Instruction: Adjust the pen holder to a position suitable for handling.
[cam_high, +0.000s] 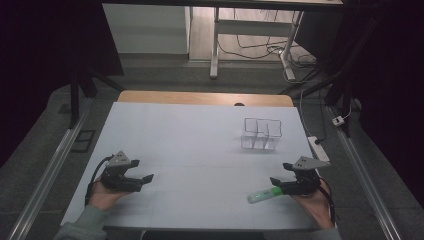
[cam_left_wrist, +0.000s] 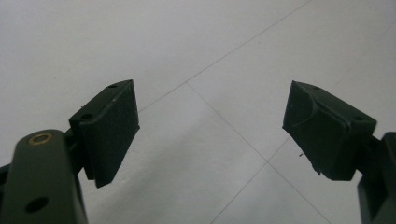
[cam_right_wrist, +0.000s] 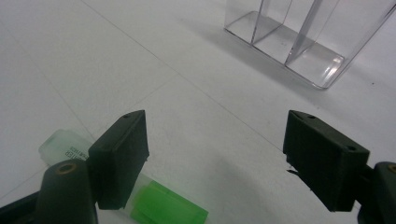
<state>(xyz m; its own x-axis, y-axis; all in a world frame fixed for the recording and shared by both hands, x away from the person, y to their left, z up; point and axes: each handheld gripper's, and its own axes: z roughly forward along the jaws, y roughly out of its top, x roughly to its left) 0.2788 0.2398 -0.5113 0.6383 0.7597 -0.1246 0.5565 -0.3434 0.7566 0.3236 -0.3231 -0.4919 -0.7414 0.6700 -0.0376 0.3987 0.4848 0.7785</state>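
Resting near the right front table (cam_high: 200, 145) edge, right gripper (cam_high: 280, 186) sitting with jaws wide apart, green tube (cam_high: 261, 195) lying just beside its left jaw, ungripped, left gripper (cam_high: 141, 180) also gaping, clear divided box (cam_high: 261, 134) standing farther back.

The table (cam_high: 200, 135) has a matt white, smooth top with a wood edge at the far side. The box (cam_right_wrist: 299, 37) is clear, glossy plastic. The tube (cam_right_wrist: 163, 207) looks like smooth green and frosted plastic. The gripper pads (cam_left_wrist: 112, 130) are matt black.
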